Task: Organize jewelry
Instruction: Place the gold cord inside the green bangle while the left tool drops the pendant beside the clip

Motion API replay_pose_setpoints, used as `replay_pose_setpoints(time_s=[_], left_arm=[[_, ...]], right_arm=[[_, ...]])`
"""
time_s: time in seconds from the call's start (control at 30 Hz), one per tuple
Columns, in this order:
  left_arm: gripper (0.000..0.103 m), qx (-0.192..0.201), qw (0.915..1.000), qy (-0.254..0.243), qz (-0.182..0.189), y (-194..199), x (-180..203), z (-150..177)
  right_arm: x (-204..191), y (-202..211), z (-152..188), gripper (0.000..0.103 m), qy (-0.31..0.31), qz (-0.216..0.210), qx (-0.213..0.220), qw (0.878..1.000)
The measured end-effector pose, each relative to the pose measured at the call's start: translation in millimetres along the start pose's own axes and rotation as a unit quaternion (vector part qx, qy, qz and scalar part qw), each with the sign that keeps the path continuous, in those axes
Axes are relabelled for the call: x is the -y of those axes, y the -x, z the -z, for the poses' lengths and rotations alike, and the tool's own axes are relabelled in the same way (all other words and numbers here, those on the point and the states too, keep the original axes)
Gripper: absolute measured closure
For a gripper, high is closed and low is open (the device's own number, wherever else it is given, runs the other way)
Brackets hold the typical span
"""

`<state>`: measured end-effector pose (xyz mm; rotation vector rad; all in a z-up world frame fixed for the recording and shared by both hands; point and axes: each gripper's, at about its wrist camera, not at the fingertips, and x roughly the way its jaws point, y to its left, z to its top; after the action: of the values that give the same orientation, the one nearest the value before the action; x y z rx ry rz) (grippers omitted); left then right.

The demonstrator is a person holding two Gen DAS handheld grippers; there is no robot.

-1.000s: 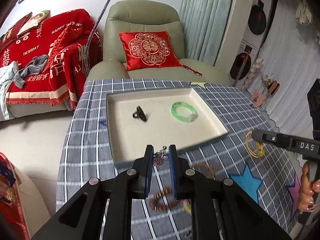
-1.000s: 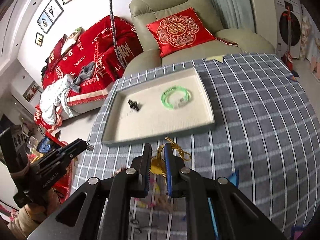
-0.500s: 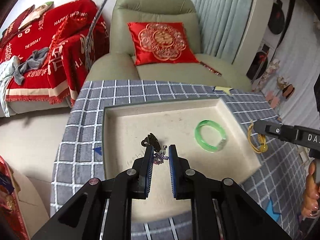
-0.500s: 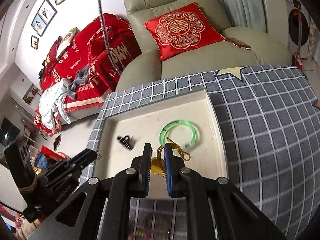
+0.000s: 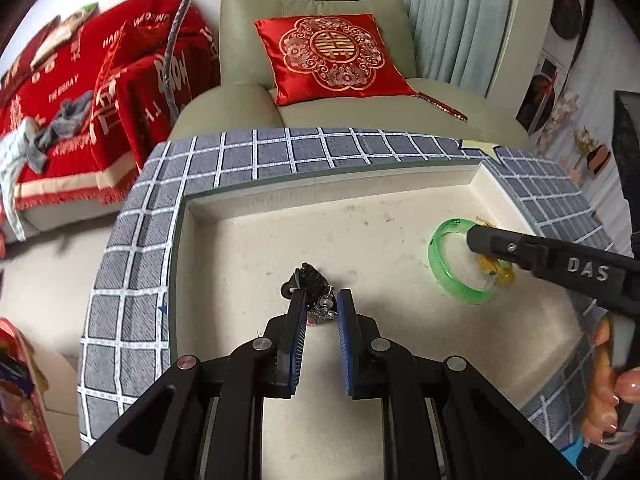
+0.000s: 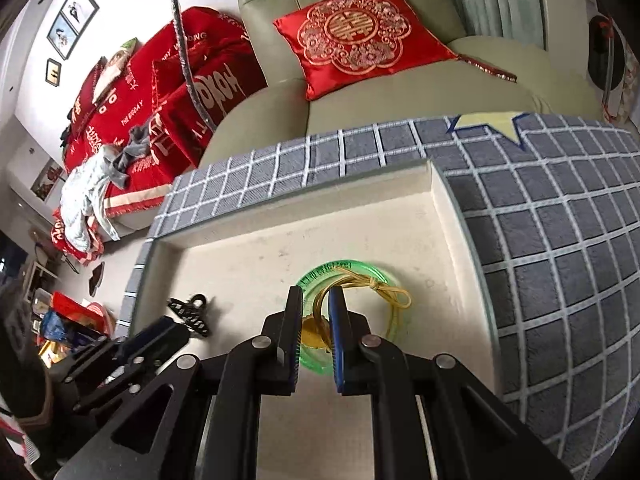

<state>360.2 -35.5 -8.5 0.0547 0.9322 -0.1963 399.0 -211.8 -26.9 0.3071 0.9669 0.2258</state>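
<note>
Grey checked cloth [image 5: 132, 264] covers the table, and on it sits the broad cream tray [image 5: 320, 196], the largest thing under both tools and plainly the place where the jewelry is being gathered. Both grippers hang over its floor, tilted downward, which reads to me as two deliveries at the point of being set down.

The green bangle [image 6: 390, 280] lies flat in the tray right beneath the right gripper [image 6: 316, 300]. That gripper's jaws are pressed close, pinching a yellow cord necklace [image 6: 384, 286] whose knot and loose loop spill out ahead of the tips, across the bangle's ring; a gold-coloured pendant hangs just under the jaws. Holding it by the cord keeps the loop from tangling, I would guess, though dropped here it will land inside or on the bangle.

The left gripper [image 5: 322, 300] is well to the side of the right one, nearer the tray's middle. Its jaws are drawn in on a small silvery trinket [image 5: 320, 312] with a purple glint; I cannot tell what kind of piece it is. Just ahead of its tips, touching or nearly so, lies a black hair clip [image 5: 306, 280] on the tray floor.

A hand [image 5: 608, 400] grips the right tool's handle at the frame's edge. Neither piece looks released yet.
</note>
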Motion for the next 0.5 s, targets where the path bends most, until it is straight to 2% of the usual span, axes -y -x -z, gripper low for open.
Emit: replay_pose_setpoints(time_s=[0.17, 0.23, 0.27, 0.3, 0.37, 0.5], left_arm=[[0.072, 0.002, 0.9995, -0.024, -0.022, -2.0, 9.3, 2.3], [0.072, -0.004, 0.9994, -0.026, -0.025, -4.7, 10.8, 3.8], [0.072, -0.004, 0.9994, -0.024, -0.026, -5.2, 11.1, 4.6], [0.072, -0.004, 0.9994, -0.023, -0.025, -5.3, 11.5, 5.0], [0.072, -0.002, 0.9994, -0.021, -0.028, -3.6, 11.7, 5.7], [0.072, 0.007, 0.9992, -0.021, -0.032, 1.4, 11.6, 4.5]], right_arm=[[7.1, -12.7, 2.5, 0.087, -0.010, -0.006, -0.014, 1.000], [8.4, -15.4, 2.9, 0.083, -0.011, -0.006, -0.020, 1.000], [9.8, -16.2, 2.8, 0.073, -0.011, -0.007, -0.021, 1.000], [10.6, -15.8, 2.8, 0.054, -0.013, -0.009, -0.020, 1.000], [10.7, -10.0, 2.3, 0.038, -0.017, -0.020, -0.009, 1.000], [8.5, 7.8, 0.8, 0.038, -0.023, -0.040, 0.009, 0.999]])
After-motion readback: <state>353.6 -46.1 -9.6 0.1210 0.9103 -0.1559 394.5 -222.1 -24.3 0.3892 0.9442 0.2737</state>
